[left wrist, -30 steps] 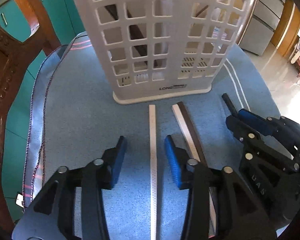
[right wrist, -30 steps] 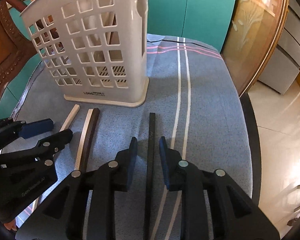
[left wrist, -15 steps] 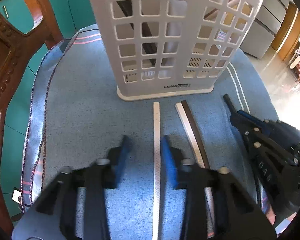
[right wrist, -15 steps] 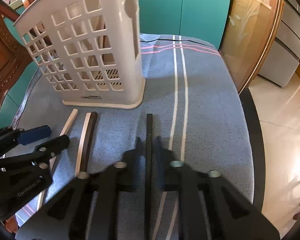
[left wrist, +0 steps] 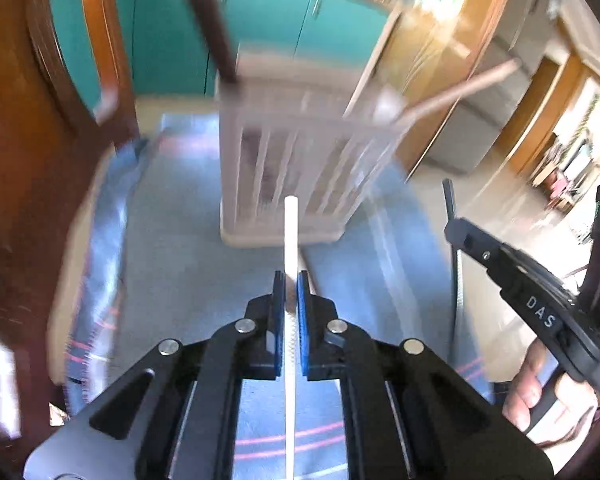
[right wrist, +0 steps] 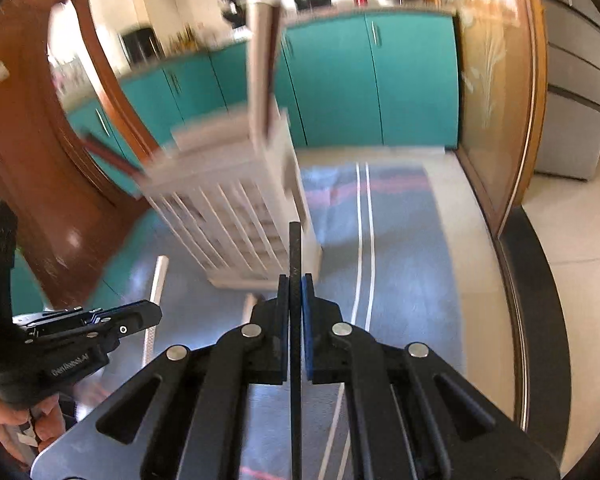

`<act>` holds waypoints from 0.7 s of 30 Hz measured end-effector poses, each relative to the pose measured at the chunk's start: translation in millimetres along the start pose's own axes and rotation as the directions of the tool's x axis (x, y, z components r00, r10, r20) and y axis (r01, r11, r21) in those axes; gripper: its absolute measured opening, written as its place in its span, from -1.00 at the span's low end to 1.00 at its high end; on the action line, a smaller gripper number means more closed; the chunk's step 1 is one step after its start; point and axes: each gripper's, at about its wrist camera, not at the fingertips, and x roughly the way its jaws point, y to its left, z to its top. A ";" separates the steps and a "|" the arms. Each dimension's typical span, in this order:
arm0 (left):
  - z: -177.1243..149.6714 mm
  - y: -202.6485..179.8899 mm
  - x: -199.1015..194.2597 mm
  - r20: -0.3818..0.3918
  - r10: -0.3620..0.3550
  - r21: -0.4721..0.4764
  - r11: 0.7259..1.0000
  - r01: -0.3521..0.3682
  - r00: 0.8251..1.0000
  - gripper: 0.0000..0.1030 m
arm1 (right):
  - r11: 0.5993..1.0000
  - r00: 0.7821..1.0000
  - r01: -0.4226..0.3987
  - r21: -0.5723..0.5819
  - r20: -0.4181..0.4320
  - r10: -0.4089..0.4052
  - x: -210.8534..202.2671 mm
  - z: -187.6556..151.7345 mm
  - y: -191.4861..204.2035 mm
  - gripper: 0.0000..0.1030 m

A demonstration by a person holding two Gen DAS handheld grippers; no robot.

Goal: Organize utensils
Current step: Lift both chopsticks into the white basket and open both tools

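My left gripper [left wrist: 290, 276] is closing its jaws tight on a thin white stick [left wrist: 290, 232], with both blue pads pressed to its sides. The stick is lifted off the blue cloth [left wrist: 172, 240] and points at the white slotted basket [left wrist: 300, 148]. My right gripper [right wrist: 295, 278] is shut on a black stick [right wrist: 295, 248], also raised and aimed at the basket [right wrist: 236, 216]. Each view shows the other gripper at its side: the right gripper [left wrist: 454, 230] and the left gripper [right wrist: 156, 312]. A pale-and-brown stick [right wrist: 249, 308] lies on the cloth, mostly hidden.
Several long utensils stand in the basket, among them a dark stick [left wrist: 212, 28] and a wooden spoon [left wrist: 460, 88]. A carved wooden chair [left wrist: 20, 160] rises at the left. Teal cabinets [right wrist: 380, 80] stand behind. The table edge [right wrist: 532, 280] curves at the right.
Both grippers closed on their sticks, which lay flat on the cloth, then rose with them and tilted up. The basket now looks farther and lower, and the view is blurred.
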 end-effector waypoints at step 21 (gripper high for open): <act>147.4 16.7 -113.8 0.555 0.024 -0.078 0.997 0.024 0.832 -0.87 | 0.998 0.863 -0.045 0.050 0.505 0.014 -101.9 153.3 38.6 -0.87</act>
